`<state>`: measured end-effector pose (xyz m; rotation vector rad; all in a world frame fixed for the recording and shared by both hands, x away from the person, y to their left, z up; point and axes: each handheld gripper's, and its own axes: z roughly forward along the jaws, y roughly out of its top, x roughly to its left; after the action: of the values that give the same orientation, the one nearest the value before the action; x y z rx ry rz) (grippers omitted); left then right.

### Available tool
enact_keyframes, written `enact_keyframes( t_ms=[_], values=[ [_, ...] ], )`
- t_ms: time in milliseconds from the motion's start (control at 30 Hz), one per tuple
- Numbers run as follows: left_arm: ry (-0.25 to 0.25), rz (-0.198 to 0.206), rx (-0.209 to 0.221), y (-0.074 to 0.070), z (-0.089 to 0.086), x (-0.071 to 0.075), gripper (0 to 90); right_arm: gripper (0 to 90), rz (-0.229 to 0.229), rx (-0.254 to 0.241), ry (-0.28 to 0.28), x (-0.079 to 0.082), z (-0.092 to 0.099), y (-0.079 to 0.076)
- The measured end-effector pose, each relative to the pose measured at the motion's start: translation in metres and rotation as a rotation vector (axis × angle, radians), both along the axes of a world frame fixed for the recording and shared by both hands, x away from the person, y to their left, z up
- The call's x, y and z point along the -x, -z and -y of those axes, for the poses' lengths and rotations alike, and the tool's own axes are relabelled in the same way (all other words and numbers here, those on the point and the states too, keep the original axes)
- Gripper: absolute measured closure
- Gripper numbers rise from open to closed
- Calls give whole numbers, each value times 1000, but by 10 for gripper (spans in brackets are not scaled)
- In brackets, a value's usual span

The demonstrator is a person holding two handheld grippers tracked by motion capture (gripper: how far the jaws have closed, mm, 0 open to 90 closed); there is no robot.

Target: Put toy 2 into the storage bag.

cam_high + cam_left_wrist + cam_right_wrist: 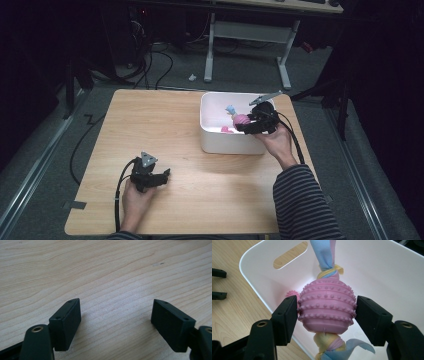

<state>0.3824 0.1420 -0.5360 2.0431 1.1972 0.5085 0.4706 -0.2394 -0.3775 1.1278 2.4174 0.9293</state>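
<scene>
Right claw (327,312) clamped on a pink studded rubber ball (327,307) threaded on a knotted pastel cloth strip (324,257), pads pressing the ball's two flanks; left claw (116,320) apart with nothing between, resting low over the pale wooden counter (105,270), well away from the right one. Beyond and below the right claw: white plastic bin with a slot handle (387,272), toy hanging over its open mouth, above the near wall. Ahead of the claw, deeper in the bin, a smaller pink spiky piece (291,293), half hidden. Likely light and springy, ridges and studs giving good purchase, so little risk of slipping; cloth tails limp and prone to snagging on the rim. Best hold across the ball's middle, as now. Long axis along the cloth strip, crosswise to the jaws, one tail pointing away past the ball, the other (347,350) back toward the claw's body.
</scene>
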Motion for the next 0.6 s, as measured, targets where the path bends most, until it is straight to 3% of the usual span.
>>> enact_keyframes(
  t_ms=[233,300,433,600],
  values=[
    [-1,0,1,0,0,0,243,347,-8,20,8,0,-2,5],
    [0,0,0,0,0,0,243,337,-16,5,6,1,-1,4],
    [-1,1,0,0,0,0,243,324,9,-2,19,6,4,-1],
    [-1,1,-1,0,0,0,243,334,67,-39,52,27,21,-7]
  ],
)
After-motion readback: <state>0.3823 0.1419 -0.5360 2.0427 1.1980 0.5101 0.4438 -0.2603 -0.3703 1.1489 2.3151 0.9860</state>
